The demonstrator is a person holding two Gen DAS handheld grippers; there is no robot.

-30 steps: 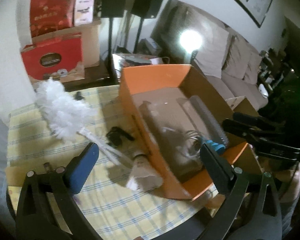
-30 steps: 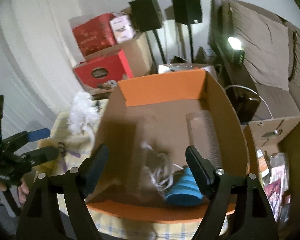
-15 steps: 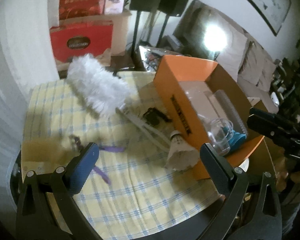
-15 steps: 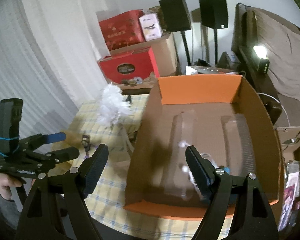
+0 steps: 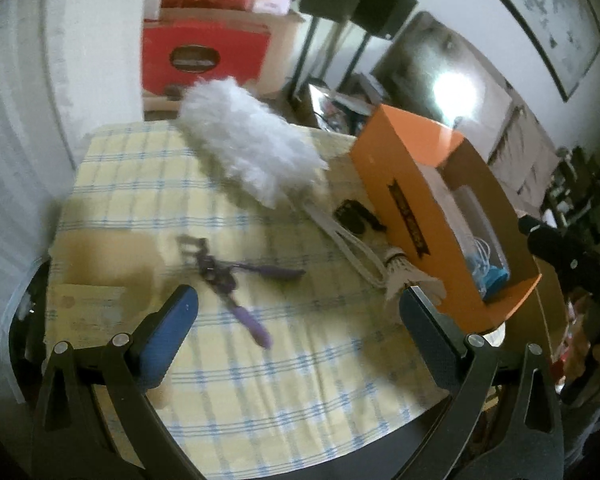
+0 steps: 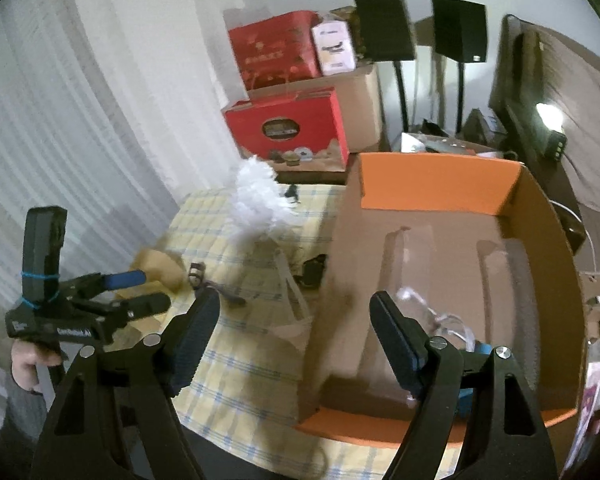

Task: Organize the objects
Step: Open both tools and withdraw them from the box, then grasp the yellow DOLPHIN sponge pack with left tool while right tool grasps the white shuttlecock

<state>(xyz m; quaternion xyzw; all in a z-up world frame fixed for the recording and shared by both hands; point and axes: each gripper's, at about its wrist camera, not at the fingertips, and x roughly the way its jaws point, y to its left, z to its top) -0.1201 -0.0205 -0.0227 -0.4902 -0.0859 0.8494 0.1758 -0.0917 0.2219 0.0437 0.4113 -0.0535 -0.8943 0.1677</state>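
Left wrist view, read from its left edge: the left tool (image 5: 296, 312) hangs over the checked cloth of the desk (image 5: 112, 184) with its jaws spread wide and nothing between them. Just ahead of it lies the purple-handled eyelash curler (image 5: 236, 280), loose on the cloth, and it looks like the next thing to collect. Past that the white feather duster (image 5: 252, 152) runs diagonally, its handle ending beside a shuttlecock (image 5: 404, 268) that leans on the orange box (image 5: 412, 204). A small black item (image 5: 352, 216) sits against the box wall. In the right wrist view the right tool (image 6: 296, 320) is likewise wide open and empty, held above the box's near-left corner. To do this well, I would lower the left tool straight onto the curler's hinge, close across the narrow metal part instead of a slippery handle, and lift clear of the duster handle before swinging over the box.
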